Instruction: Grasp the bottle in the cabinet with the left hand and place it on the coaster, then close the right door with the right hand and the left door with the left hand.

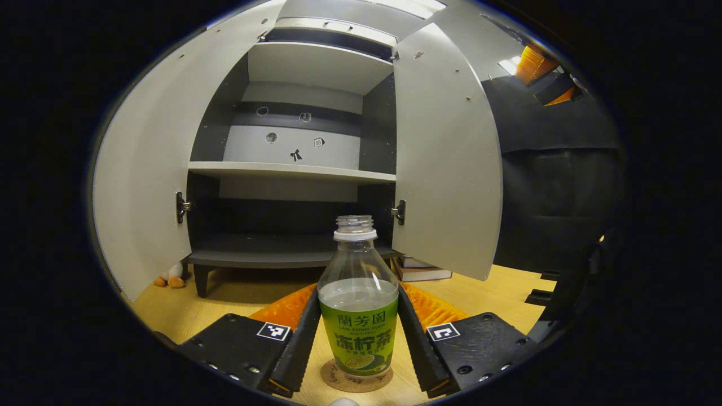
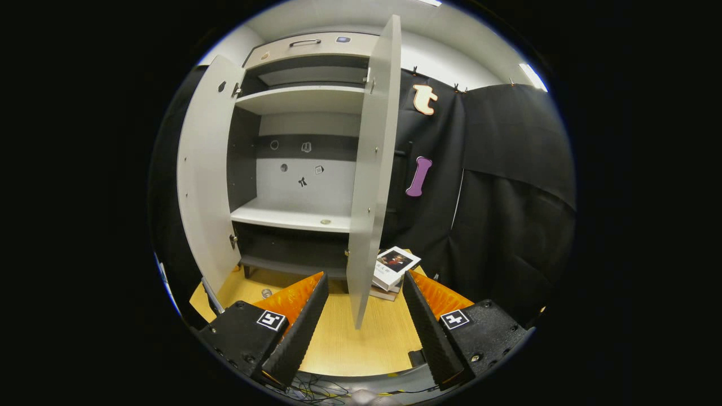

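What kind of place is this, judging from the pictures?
Probably a staged recording booth set up like a home corner, not a real room. A small grey cabinet with both doors open stands on a wooden tabletop, black cloth hangs as the wall behind, and books lie beside the cabinet.

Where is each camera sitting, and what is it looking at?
Left gripper view: rides on the left gripper, low over the table, facing the open cabinet; its fingers flank the bottle on the coaster.
Right gripper view: rides on the right gripper, facing the right door edge-on; its fingers are spread.
Shared: cabinet, both doors, books, table.
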Demonstrator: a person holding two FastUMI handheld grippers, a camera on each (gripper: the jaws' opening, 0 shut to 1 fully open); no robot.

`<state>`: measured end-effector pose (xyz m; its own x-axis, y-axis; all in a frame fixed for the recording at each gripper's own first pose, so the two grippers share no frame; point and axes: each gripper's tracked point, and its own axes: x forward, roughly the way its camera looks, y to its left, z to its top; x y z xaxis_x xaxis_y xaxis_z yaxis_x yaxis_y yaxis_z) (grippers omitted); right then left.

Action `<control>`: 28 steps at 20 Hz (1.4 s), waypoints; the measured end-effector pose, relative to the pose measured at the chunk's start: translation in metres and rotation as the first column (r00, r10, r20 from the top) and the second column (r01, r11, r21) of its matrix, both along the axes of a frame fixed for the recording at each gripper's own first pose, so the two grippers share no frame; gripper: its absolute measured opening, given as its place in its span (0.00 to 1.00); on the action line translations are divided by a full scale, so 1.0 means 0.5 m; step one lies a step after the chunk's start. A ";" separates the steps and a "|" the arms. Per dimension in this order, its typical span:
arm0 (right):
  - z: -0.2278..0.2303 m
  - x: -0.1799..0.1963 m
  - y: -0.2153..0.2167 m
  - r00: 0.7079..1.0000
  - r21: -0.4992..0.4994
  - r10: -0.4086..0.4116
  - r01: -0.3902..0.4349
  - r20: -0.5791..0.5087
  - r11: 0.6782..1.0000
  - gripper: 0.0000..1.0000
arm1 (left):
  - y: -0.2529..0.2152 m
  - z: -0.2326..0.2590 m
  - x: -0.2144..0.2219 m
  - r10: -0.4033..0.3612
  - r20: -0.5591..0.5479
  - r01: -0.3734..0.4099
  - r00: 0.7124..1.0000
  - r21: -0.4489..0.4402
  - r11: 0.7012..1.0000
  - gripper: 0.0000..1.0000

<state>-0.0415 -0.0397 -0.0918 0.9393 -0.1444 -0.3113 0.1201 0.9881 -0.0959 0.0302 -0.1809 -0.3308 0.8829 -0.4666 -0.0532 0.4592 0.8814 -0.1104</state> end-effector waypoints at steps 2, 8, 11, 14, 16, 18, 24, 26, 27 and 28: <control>-0.005 -0.006 0.004 1.000 -0.001 0.007 -0.007 -0.009 1.000 0.82 | 0.001 -0.015 -0.001 0.001 0.016 -0.002 1.000 0.022 1.000 0.73; -0.012 -0.022 0.000 1.000 -0.020 0.015 -0.015 -0.019 1.000 0.82 | 0.007 -0.050 -0.016 -0.001 0.003 0.001 1.000 0.028 1.000 0.74; -0.020 -0.024 0.000 0.999 0.007 0.024 -0.024 -0.030 1.000 0.82 | 0.005 -0.035 -0.020 -0.004 0.000 0.004 1.000 0.023 1.000 0.84; -0.012 -0.023 -0.005 1.000 0.024 0.016 -0.016 -0.019 1.000 0.82 | 0.028 0.008 -0.018 0.027 0.008 -0.028 1.000 0.057 0.998 0.96; -0.003 -0.020 -0.005 1.000 0.030 0.022 -0.022 0.001 0.999 0.82 | 0.035 0.068 -0.023 0.028 0.046 -0.030 0.999 0.049 0.998 0.96; 0.007 -0.016 -0.003 0.999 0.030 0.036 -0.036 0.021 0.999 0.82 | 0.039 0.139 -0.029 0.023 0.091 -0.027 0.996 0.043 0.999 0.96; 0.053 -0.003 -0.004 0.991 0.076 0.057 -0.067 0.124 0.995 0.82 | 0.078 0.329 -0.048 0.042 0.070 -0.043 0.997 0.014 0.999 0.96; 0.068 0.000 -0.014 0.986 0.077 0.052 -0.065 0.158 0.995 0.82 | 0.115 0.390 -0.049 0.084 0.067 -0.082 0.994 -0.022 0.996 0.96; 0.076 0.000 -0.023 0.983 0.074 0.045 -0.059 0.176 0.996 0.82 | 0.134 0.408 -0.049 0.102 0.052 -0.100 0.993 -0.027 0.995 0.96; 0.083 0.002 -0.032 0.981 0.072 0.037 -0.052 0.191 0.996 0.82 | 0.160 0.423 -0.049 0.130 0.037 -0.129 0.991 -0.028 0.991 0.96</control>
